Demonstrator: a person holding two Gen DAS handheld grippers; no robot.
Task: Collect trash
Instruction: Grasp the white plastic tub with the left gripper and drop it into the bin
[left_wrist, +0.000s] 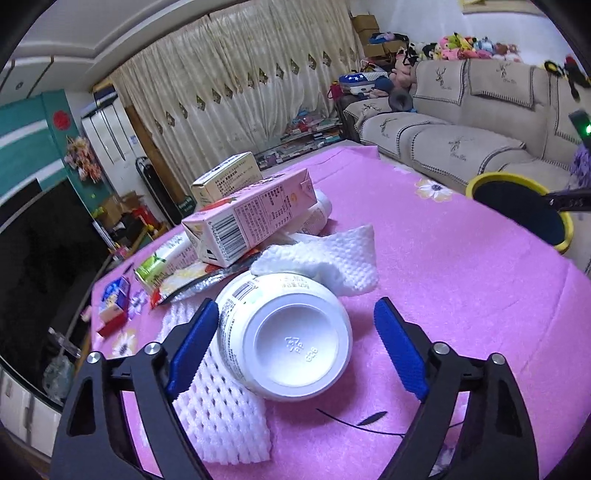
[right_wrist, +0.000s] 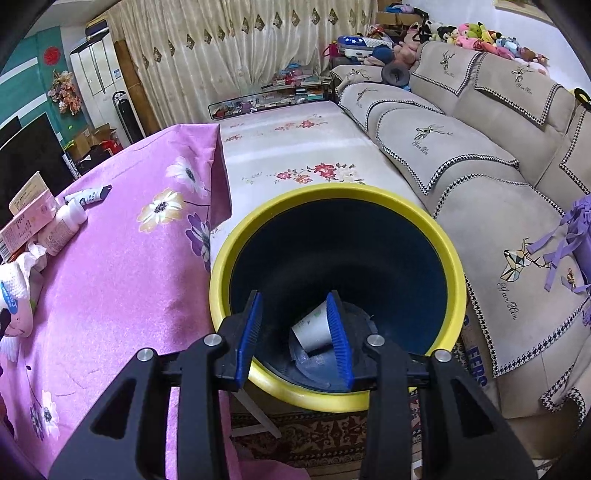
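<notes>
In the left wrist view, a white plastic yogurt cup (left_wrist: 291, 334) lies on its side on the pink tablecloth (left_wrist: 461, 288), bottom toward me. My left gripper (left_wrist: 295, 317) is open with a finger on each side of the cup; the left finger touches it. Behind it lie a white paper towel (left_wrist: 332, 258), a pink carton (left_wrist: 251, 218) and a foam net (left_wrist: 221, 413). In the right wrist view, my right gripper (right_wrist: 293, 306) is open and empty above the yellow-rimmed dark bin (right_wrist: 454, 266). A white cup (right_wrist: 312, 328) lies at the bin's bottom.
More trash sits on the cloth: a beige box (left_wrist: 229, 177), a green wrapper (left_wrist: 162, 266), a small blue-red pack (left_wrist: 114, 302), a white bottle (right_wrist: 62, 229) and a tube (right_wrist: 90, 195). The bin (left_wrist: 524, 210) stands beyond the table's right edge. A beige sofa (right_wrist: 498, 166) is right.
</notes>
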